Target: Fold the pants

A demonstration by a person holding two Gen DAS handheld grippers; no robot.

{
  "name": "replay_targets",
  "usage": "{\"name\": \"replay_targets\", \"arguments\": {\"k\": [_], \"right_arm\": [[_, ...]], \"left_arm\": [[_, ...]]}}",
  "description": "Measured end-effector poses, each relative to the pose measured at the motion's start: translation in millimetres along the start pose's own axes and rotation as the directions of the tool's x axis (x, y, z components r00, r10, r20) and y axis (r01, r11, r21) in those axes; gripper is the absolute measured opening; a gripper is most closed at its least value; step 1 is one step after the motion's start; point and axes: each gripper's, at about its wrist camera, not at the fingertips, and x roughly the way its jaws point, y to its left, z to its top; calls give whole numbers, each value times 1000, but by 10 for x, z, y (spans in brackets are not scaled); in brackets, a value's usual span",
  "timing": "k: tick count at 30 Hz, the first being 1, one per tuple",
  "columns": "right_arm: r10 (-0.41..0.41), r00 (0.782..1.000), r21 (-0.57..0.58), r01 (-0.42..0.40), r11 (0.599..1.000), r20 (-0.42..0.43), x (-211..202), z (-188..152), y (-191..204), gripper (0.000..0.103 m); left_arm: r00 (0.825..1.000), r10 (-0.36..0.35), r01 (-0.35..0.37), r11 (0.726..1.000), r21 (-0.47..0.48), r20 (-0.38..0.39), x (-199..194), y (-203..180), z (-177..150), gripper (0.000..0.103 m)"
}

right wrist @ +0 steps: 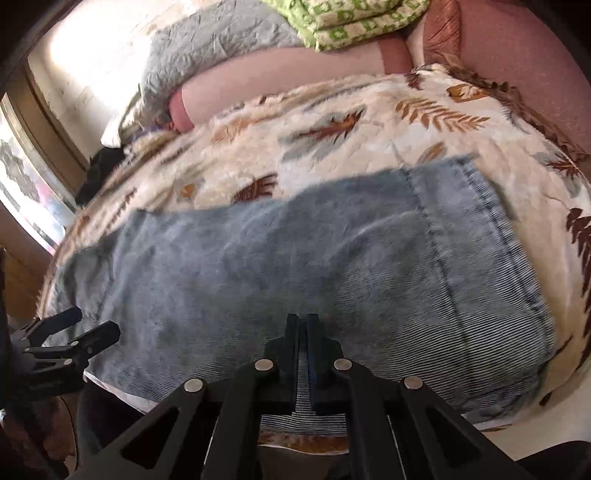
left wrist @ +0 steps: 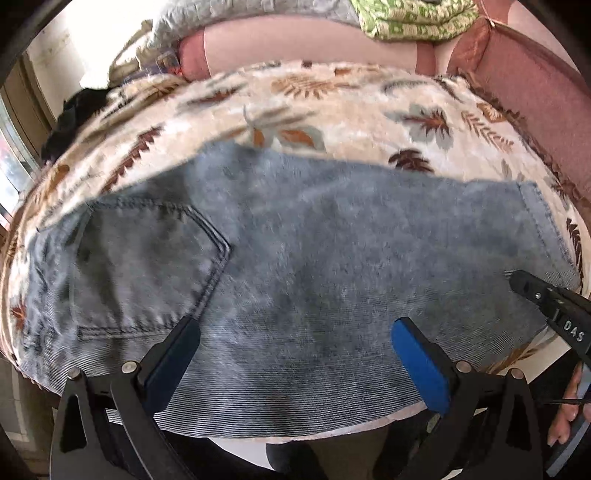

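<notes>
Light blue jeans (left wrist: 314, 240) (right wrist: 295, 251) lie flat and folded lengthwise on a leaf-patterned blanket (left wrist: 332, 96) (right wrist: 332, 122). A back pocket (left wrist: 147, 266) faces up at the left end, and a stitched hem (right wrist: 461, 240) marks the right end. My left gripper (left wrist: 295, 323) (right wrist: 92, 321) hovers over the near edge of the jeans, jaws wide open with only flat denim below them. My right gripper (right wrist: 303, 317) (left wrist: 517, 280) is shut over the jeans' near right part. I see no fabric lifted between its fingers.
A pink bolster (left wrist: 295, 44), a grey quilt (right wrist: 207, 48) and folded green bedding (left wrist: 413, 18) lie at the back. A pink padded edge (left wrist: 535, 99) runs along the right. A dark garment (left wrist: 70, 122) lies by the window at left. A hand (left wrist: 565, 417) holds the right gripper.
</notes>
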Motion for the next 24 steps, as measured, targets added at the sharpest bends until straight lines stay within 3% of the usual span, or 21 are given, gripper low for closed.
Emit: {"name": "replay_targets", "arguments": {"k": [5, 14, 24], "right_arm": [[-3, 1000, -13, 3, 1000, 15, 52, -38, -14, 6], [-21, 998, -49, 24, 998, 59, 85, -72, 27, 6], [-1, 998, -63, 5, 998, 66, 86, -83, -5, 6]], "left_arm": [[998, -5, 3, 999, -45, -56, 209, 91, -64, 103], [1000, 1, -1, 1000, -25, 17, 194, 86, -160, 103], [1000, 6, -5, 1000, -21, 25, 195, 81, -148, 103]]}}
